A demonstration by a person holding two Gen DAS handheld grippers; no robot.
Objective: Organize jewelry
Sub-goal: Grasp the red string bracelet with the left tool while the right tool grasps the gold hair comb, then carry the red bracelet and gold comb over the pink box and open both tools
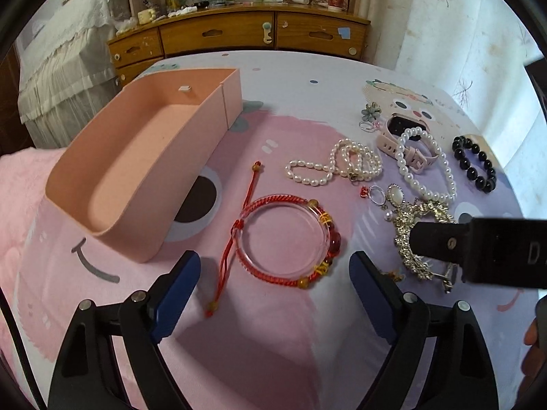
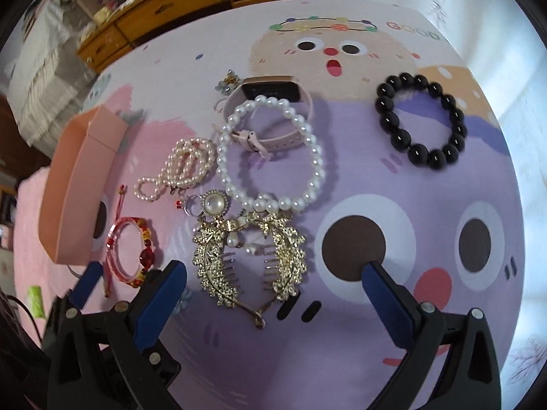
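**Both pairs of fingers spread wide above the jewelry, holding nothing**

Fingers of the left gripper (image 1: pixel 275 273) stand apart with nothing between their blue pads, poised over the red corded bangle (image 1: pixel 285 239); no earlier view shows their motion. Fingers of the right gripper (image 2: pixel 273 285) are likewise spread and empty, straddling the gold leaf hair comb (image 2: pixel 249 259) from above without touching it.

Everything lies on a cartoon-print cloth (image 2: pixel 393 177) whose support cannot be made out. Counted in the right wrist view:

- One pink storage box (image 2: pixel 68 184), open-topped, at 9 o'clock from the comb.
- One red bangle (image 2: pixel 131 249), between box and comb.
- One strand of small oval pearls (image 2: pixel 177 169), coiled, at 11 o'clock from the comb.
- One round-pearl bracelet (image 2: pixel 270 153), at 12 o'clock, touching the comb's top and lying over the strap of one pink smartwatch (image 2: pixel 270 94).
- One black bead bracelet (image 2: pixel 420 119), well apart at 2 o'clock.
- One pearl-centred brooch (image 2: pixel 213 205), just beside a small silver ring (image 2: pixel 191 205).
- One flower-shaped piece (image 2: pixel 229 80), at the watch's 10 o'clock; too small to name more exactly.

In the left wrist view the box (image 1: pixel 143 167) sits at 10 o'clock from the bangle, empty inside.
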